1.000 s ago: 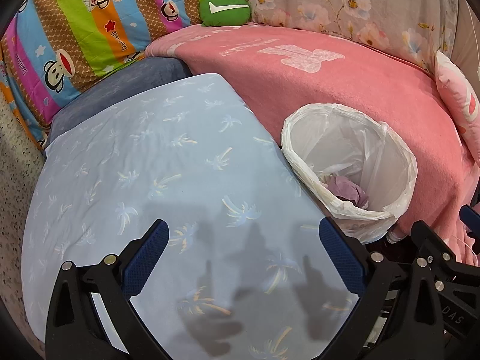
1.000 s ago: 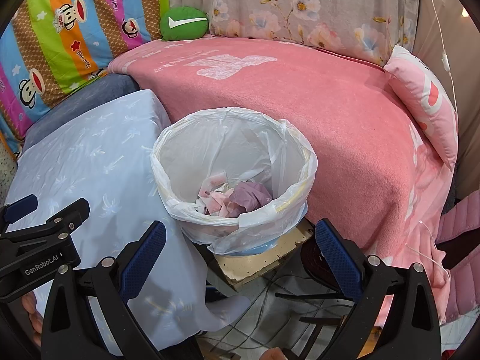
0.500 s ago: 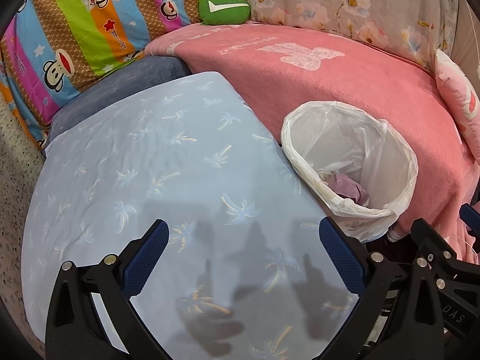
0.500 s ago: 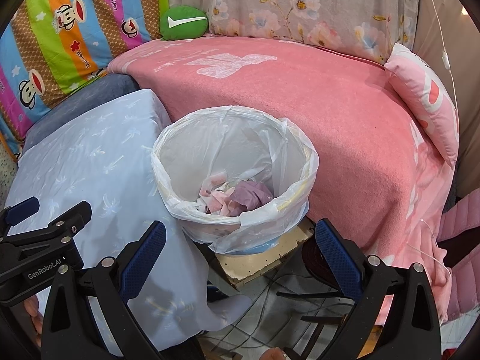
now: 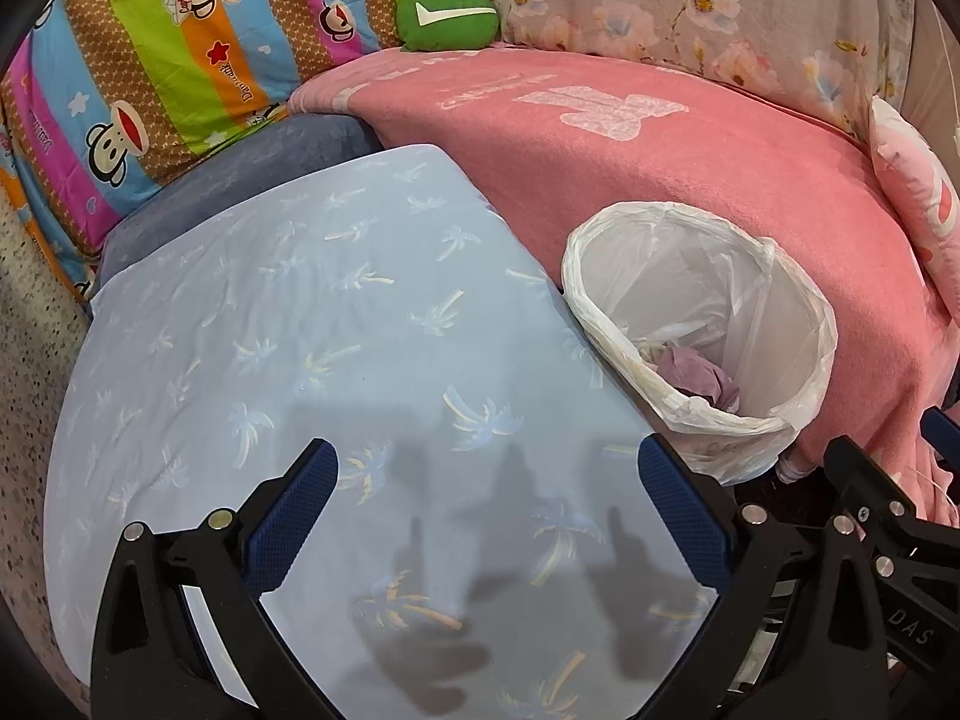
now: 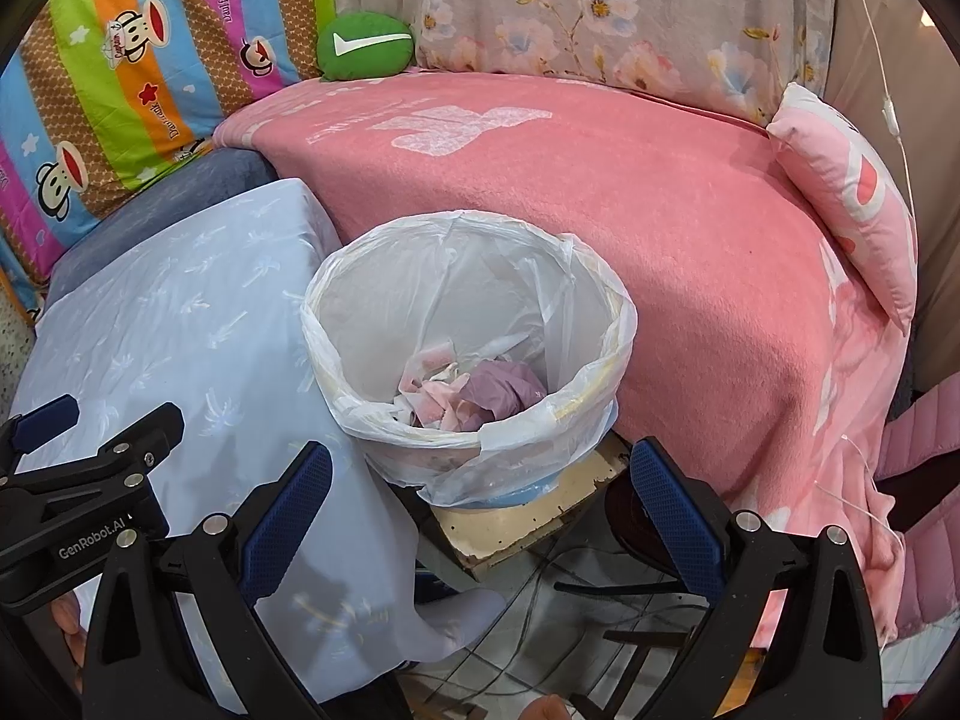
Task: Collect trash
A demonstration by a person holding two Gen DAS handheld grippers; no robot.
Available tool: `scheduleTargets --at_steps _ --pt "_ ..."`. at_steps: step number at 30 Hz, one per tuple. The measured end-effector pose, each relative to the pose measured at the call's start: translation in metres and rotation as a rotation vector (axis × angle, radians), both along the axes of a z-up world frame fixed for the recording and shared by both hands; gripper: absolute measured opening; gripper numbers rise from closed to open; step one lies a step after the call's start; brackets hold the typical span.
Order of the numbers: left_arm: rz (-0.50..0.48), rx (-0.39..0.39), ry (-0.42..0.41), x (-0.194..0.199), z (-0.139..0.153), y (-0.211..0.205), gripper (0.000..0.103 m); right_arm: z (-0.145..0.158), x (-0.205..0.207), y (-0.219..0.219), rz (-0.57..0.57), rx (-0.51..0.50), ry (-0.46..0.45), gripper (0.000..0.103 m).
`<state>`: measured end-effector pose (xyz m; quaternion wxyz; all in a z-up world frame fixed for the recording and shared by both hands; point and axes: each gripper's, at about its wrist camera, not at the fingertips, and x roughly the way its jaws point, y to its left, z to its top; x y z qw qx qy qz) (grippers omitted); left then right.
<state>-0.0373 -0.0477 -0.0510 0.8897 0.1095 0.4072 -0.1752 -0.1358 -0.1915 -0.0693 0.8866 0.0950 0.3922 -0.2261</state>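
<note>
We are in a home, in a bedroom or sleeping corner. A pink blanket (image 6: 600, 228) covers a bed, with a small pink pillow (image 6: 852, 192) at its edge and a floral sheet (image 6: 588, 18) hung behind it. A bright striped quilt with cartoon monkeys (image 5: 150, 72) stands at the left, beside a green cushion (image 5: 447, 18). A pale blue palm-print cloth (image 5: 312, 360) drapes a low surface, and a bag-lined wastebasket (image 6: 621, 330) of crumpled tissues (image 6: 456, 396) sits between it and the bed.

Nothing moved; bin (image 6: 468, 354) just nearer rt cam.
</note>
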Motion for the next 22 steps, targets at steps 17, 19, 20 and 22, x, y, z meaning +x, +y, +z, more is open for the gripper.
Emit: scheduleTargets --at_steps 17,19,20,22 --pt "-0.011 0.010 0.008 -0.0001 -0.0009 -0.0026 0.096 0.0000 -0.0009 -0.0004 -0.003 0.001 0.001 0.097" --pt "-0.013 0.014 0.004 -0.0009 -0.0011 -0.0032 0.096 0.0000 -0.0013 -0.0001 -0.004 0.001 -0.001 0.097" --pt "-0.017 0.015 0.003 -0.0012 -0.0010 -0.0032 0.096 0.0005 -0.0019 -0.0008 -0.006 0.002 -0.001 0.097" --pt "-0.020 0.013 0.007 -0.0007 -0.0014 -0.0035 0.096 0.0004 -0.0025 -0.0006 -0.006 0.002 0.000 0.097"
